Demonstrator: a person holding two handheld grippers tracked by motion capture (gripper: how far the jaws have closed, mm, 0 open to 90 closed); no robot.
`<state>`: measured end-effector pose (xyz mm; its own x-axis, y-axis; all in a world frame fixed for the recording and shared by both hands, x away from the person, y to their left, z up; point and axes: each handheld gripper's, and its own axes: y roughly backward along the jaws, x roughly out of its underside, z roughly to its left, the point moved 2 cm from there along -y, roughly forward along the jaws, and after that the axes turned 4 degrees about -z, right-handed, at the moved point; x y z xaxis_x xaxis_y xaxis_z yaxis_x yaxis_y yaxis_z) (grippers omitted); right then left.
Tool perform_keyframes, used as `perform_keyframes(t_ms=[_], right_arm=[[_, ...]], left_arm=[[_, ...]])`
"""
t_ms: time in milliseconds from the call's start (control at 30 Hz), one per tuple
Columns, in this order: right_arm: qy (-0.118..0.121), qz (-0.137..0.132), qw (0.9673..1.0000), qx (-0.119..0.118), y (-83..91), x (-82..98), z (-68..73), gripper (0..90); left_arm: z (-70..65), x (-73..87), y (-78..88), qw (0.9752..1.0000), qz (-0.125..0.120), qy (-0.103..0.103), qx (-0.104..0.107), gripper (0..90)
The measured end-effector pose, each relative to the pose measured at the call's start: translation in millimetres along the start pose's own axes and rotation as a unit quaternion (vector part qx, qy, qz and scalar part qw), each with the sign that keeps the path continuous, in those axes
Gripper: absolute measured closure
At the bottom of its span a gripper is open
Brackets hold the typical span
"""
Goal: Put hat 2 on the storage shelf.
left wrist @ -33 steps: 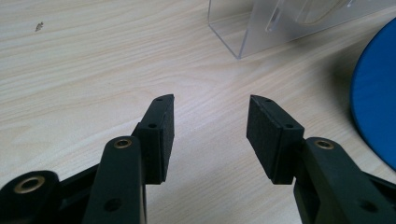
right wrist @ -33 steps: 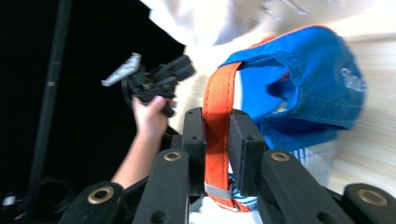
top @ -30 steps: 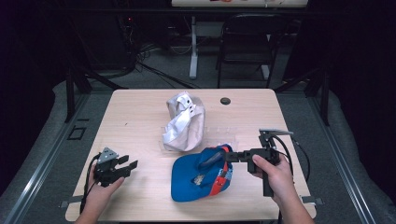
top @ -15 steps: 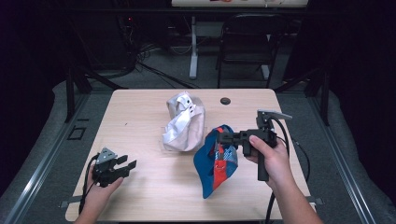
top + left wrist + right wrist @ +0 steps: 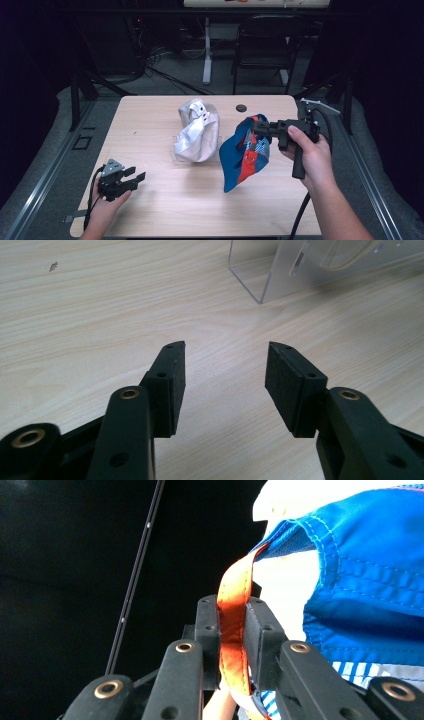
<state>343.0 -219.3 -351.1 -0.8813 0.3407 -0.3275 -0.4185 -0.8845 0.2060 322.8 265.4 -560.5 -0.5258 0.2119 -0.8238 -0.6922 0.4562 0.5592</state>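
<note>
Right tongs (image 5: 257, 127) are clamped on the orange fabric strap (image 5: 232, 625) of a blue cloth bag with red and white panels (image 5: 245, 152); in the right gripper view the strap runs up between the two closed jaws and joins the blue hem above. In the high view the bag hangs clear of the pale wooden worktop (image 5: 150, 125) at its right-centre, held from its upper end. Its long axis runs near vertical, with the lower tip pointing down and slightly toward the person's side. The right hand (image 5: 307, 155) grips the handle to the right of the bag.

A crumpled white fabric bag (image 5: 196, 131) sits just left of the blue bag, on a clear plastic stand (image 5: 280, 270); whether the two bags touch cannot be told.

Left tongs (image 5: 225, 377) stand wide apart with nothing between them, low over the worktop near its front-left corner, well apart from both bags. A small black round disc (image 5: 241, 107) lies on the worktop behind the bags.
</note>
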Motion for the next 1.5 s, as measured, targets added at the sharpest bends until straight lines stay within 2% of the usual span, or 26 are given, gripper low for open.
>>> perform_keyframes(t_ms=[100,167,300,333,467,600,733,933,967,1133,1200,1300,1400,1500], right_arm=[[0.010,-0.009,0.9999,0.008,5.4,-10.9,10.3,78.0],[0.010,-0.015,0.9998,0.010,5.9,-13.7,12.8,78.0],[0.013,-0.024,0.9993,0.027,7.4,-26.7,19.4,78.0],[0.011,-0.033,0.9987,0.036,7.1,-32.1,21.5,78.0],[0.011,-0.038,0.9984,0.041,6.4,-40.5,22.6,78.0],[0.007,-0.044,0.9976,0.053,2.4,-49.9,19.6,78.0],[-0.003,-0.051,0.9968,0.062,-7.0,-65.5,10.8,78.0],[-0.009,-0.059,0.9957,0.070,-11.2,-74.5,6.6,78.0],[-0.009,-0.063,0.9952,0.074,-10.9,-77.5,5.6,78.0],[-0.017,-0.080,0.9939,0.075,-8.2,-82.8,3.2,78.0],[-0.013,-0.074,0.9943,0.076,-7.4,-83.3,2.0,78.0],[-0.017,-0.077,0.9928,0.090,-10.4,-85.1,-1.9,77.9],[-0.018,-0.081,0.9924,0.090,-13.8,-85.7,-2.4,78.0],[-0.014,-0.073,0.9937,0.084,-19.6,-86.1,-2.6,78.0]], left_arm=[[0.0,0.8,-0.9,1.0000,-0.002,0.002,-0.002,49.3],[0.2,0.9,-0.9,1.0000,-0.001,0.002,-0.002,49.1],[0.3,1.1,-1.9,1.0000,0.000,0.000,-0.002,47.8],[0.1,1.2,-2.2,1.0000,0.000,0.001,-0.002,46.8],[0.5,1.6,-2.7,1.0000,0.001,-0.001,-0.004,46.3],[1.8,1.7,-2.2,1.0000,0.003,-0.003,-0.005,46.2],[1.9,1.9,-3.5,1.0000,0.003,0.001,-0.004,46.2],[3.3,2.2,-3.5,1.0000,0.004,0.000,-0.006,46.2],[4.0,2.1,-2.7,0.9999,0.010,-0.003,-0.004,46.1],[4.0,2.0,-1.7,0.9999,0.009,-0.005,-0.005,46.2],[3.2,1.8,-1.7,1.0000,0.008,-0.003,-0.005,46.2],[2.1,2.0,-3.3,1.0000,0.003,-0.003,-0.005,46.2],[2.3,1.9,-3.3,1.0000,0.004,-0.003,-0.006,46.1],[3.4,1.9,-3.3,1.0000,0.004,-0.003,-0.006,46.2]])
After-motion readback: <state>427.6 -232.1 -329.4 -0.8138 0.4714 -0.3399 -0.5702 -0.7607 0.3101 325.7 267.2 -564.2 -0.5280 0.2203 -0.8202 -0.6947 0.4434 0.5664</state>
